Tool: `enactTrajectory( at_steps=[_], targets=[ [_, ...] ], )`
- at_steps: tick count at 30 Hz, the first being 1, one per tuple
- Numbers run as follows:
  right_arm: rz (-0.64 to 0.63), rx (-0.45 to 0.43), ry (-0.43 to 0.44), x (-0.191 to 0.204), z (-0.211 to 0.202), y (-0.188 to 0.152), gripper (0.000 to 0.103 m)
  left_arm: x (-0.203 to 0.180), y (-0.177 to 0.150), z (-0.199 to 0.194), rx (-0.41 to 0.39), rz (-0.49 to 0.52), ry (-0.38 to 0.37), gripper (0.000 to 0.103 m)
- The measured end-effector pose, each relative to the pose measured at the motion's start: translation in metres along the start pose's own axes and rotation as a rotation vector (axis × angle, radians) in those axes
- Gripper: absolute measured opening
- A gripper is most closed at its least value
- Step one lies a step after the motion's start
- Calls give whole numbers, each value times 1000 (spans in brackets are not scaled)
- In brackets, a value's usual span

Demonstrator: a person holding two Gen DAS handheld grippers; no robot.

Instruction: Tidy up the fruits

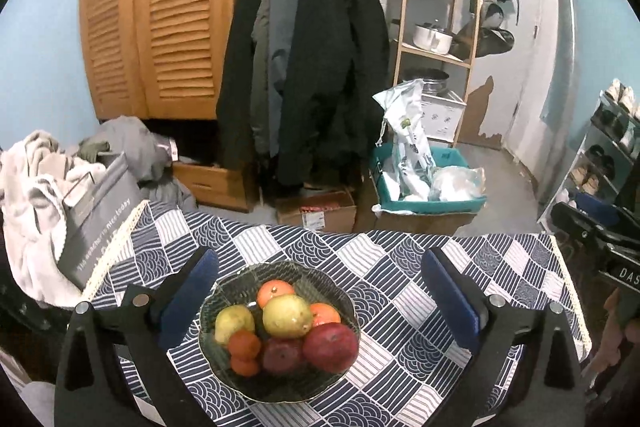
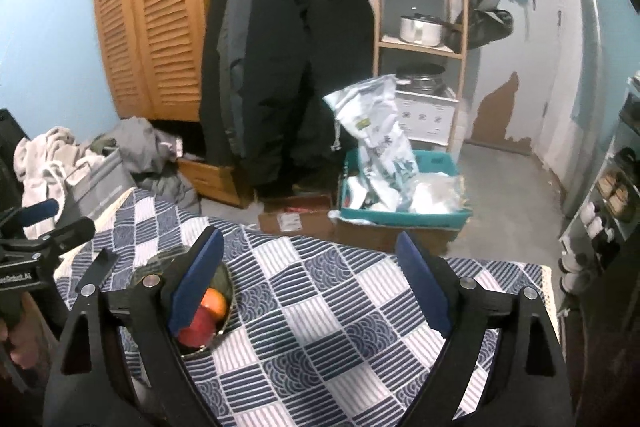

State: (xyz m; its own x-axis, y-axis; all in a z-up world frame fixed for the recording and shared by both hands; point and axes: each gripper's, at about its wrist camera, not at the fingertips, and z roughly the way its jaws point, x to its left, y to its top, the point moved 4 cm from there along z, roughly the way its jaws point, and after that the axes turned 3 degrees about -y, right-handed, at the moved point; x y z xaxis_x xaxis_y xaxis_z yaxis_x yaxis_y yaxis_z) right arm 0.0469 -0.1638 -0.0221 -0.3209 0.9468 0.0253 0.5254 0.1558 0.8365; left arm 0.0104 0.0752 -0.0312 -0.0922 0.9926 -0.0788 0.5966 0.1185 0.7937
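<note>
A glass bowl stands on the blue-and-white patterned tablecloth. It holds two yellow-green pears, red apples and several oranges. My left gripper hangs above the bowl, open, with nothing between its blue pads. In the right wrist view the bowl peeks out behind the left finger, showing a red apple and an orange. My right gripper is open over bare cloth to the bowl's right. The left gripper shows at that view's left edge.
A grey box and a heap of clothes sit at the table's left edge. Beyond the far edge are cardboard boxes, a teal crate with bags, hanging coats and a wooden shelf. The cloth stretches right of the bowl.
</note>
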Motion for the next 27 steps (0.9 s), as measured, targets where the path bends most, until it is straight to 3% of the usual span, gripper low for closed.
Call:
enactTrajectory(
  at_steps=[15,27],
  targets=[
    [-11,-20,-108,-33,-4,-9,88,-24,11,-1,-39,4,-12,102],
    [0,-26,-129,-44,-3,-11,88,-33,12,1,-46,27,-2,102]
  ],
)
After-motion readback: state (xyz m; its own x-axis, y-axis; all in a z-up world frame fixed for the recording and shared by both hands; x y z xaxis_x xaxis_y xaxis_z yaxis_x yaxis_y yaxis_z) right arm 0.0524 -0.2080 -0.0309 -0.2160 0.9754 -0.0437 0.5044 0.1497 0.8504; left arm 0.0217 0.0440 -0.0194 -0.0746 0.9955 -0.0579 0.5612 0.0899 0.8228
